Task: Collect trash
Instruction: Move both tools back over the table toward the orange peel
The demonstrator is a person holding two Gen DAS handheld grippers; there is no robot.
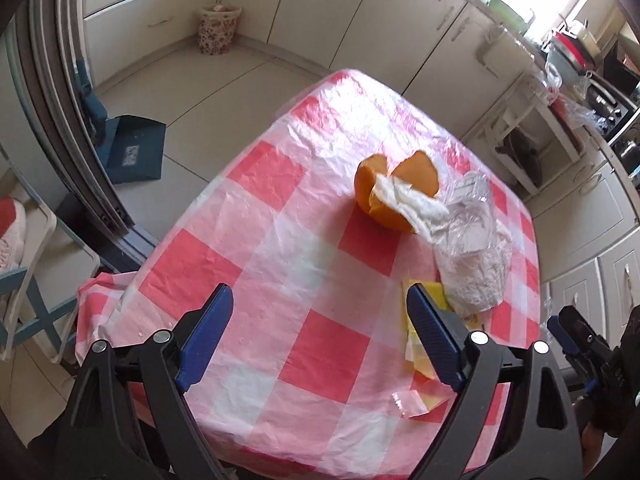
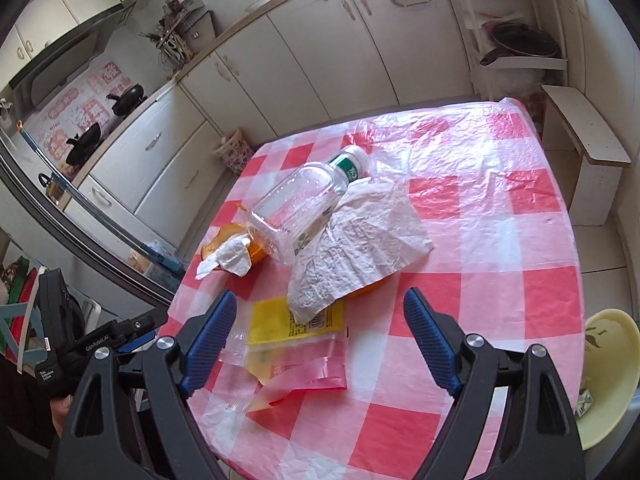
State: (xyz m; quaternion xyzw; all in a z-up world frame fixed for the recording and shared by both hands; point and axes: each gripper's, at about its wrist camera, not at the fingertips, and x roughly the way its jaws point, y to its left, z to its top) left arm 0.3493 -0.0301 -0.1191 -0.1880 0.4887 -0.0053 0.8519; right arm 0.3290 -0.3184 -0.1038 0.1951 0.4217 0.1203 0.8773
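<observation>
Trash lies in a heap on the red-and-white checked tablecloth (image 2: 500,248). A clear plastic bottle (image 2: 308,200) with a green-and-white cap rests on its side over a crumpled white paper (image 2: 360,248). To its left is orange peel (image 2: 216,246) (image 1: 380,188) with a white tissue (image 2: 228,258) (image 1: 416,204) in it. A yellow wrapper (image 2: 280,316) (image 1: 434,298) and a clear plastic bag (image 2: 304,364) lie nearest me. My right gripper (image 2: 320,304) stands open just short of the wrapper, holding nothing. My left gripper (image 1: 320,296) is open and empty over bare cloth, left of the heap.
A pale yellow bin (image 2: 608,380) sits below the table's right edge. A floral basket (image 1: 218,28) (image 2: 234,152) stands on the floor by the cabinets. A blue dustpan (image 1: 132,148) leans at the left. Kitchen cabinets and a white shelf rack (image 2: 516,20) ring the table.
</observation>
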